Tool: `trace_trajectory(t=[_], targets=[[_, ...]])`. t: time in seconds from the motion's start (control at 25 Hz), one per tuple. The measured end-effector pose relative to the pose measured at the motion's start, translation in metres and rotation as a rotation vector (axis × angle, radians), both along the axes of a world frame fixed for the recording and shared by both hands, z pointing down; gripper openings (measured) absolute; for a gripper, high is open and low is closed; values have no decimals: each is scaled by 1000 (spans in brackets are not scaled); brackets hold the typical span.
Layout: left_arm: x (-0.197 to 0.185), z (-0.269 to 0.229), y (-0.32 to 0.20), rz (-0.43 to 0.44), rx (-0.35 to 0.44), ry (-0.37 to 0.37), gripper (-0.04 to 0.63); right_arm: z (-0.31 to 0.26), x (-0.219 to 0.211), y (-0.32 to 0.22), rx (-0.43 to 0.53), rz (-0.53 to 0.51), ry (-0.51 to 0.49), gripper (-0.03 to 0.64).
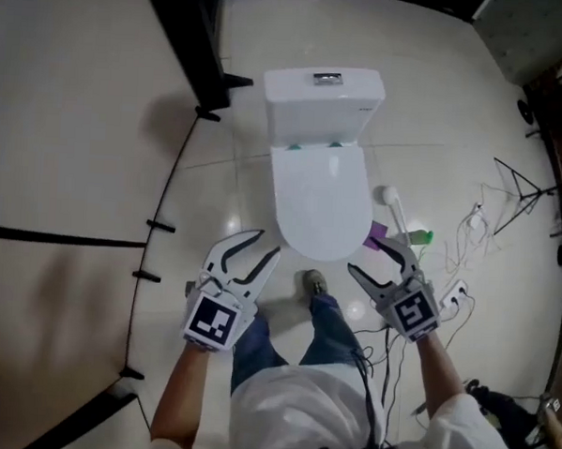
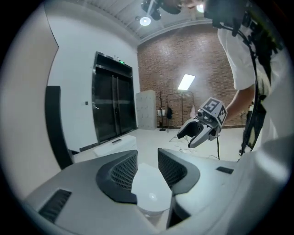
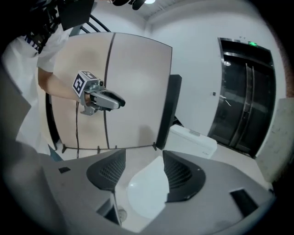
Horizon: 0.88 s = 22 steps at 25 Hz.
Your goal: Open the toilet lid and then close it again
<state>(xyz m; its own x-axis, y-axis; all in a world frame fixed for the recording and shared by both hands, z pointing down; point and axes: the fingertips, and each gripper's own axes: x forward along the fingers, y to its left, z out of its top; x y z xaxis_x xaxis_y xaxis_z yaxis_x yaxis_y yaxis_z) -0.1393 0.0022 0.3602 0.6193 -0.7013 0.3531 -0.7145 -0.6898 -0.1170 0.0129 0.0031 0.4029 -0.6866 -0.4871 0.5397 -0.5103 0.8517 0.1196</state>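
Observation:
A white toilet stands ahead of me with its lid point(image 1: 319, 207) down over the bowl and its tank point(image 1: 322, 104) behind. My left gripper point(image 1: 269, 244) hovers open just off the lid's front left edge, touching nothing. My right gripper point(image 1: 362, 255) hovers open off the front right edge, jaws wide and empty. In the left gripper view the lid point(image 2: 149, 186) shows through the gap of the left gripper point(image 2: 147, 158), and the right gripper point(image 2: 190, 135) floats beyond. In the right gripper view the lid point(image 3: 147, 190) lies below the right gripper point(image 3: 144, 158), with the left gripper point(image 3: 120, 103) opposite.
A beige partition point(image 1: 78, 161) with black frame and feet runs along the left. A white brush point(image 1: 393, 206) with purple and green items point(image 1: 421, 237) sits right of the bowl. Cables point(image 1: 465, 294) and a thin stand point(image 1: 522, 189) lie further right. The person's shoe point(image 1: 315, 284) is before the bowl.

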Motion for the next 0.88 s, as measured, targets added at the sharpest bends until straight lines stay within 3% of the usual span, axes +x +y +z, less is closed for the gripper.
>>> trace_trajectory(t=[0.16,0.28,0.4,0.6,0.76,0.8,0.88], targets=[[-4,55,10,199,-30,-39,132,60,-11,31,-13,156,90,264],[-5,89,19,291,-51,-74,132,104,-16,49,-52,294,101,264],[2,121,22,356,-27,-138,132,147,-17,63,-40,279,179,264],[22,221,13,453,71,-332,135,243,-9,73,-16,235,233,264],[47,323,7,559,145,-539,141,307,1,74,-9,219,239,264],[54,350,7,593,157,-595,173,320,3,74,-6,224,232,264],[70,399,11,655,168,-694,315,343,11,79,-7,237,224,264]])
